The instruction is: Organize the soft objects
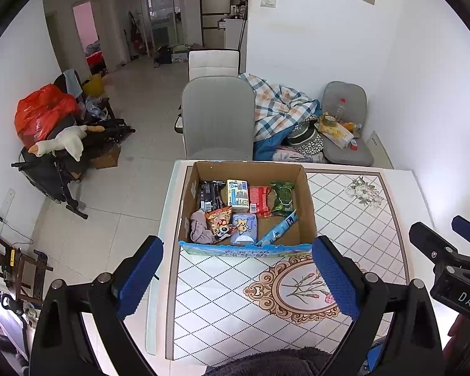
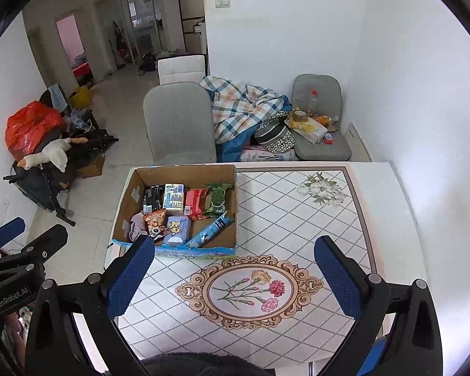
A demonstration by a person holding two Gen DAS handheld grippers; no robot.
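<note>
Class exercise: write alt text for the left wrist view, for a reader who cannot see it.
An open cardboard box of soft packets, among them a green wipes pack and a blue tube, sits on a patterned table. The open, empty left gripper hovers before it; the right gripper shows at the right edge.

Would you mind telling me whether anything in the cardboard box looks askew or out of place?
Mostly tidy: the packets in the cardboard box lie in rough rows. The long blue tube stands out, lying diagonally across the near right corner, one end against the front wall. The grey cloth is crumpled in the near left corner. Nothing looks spilled or damaged.
</note>
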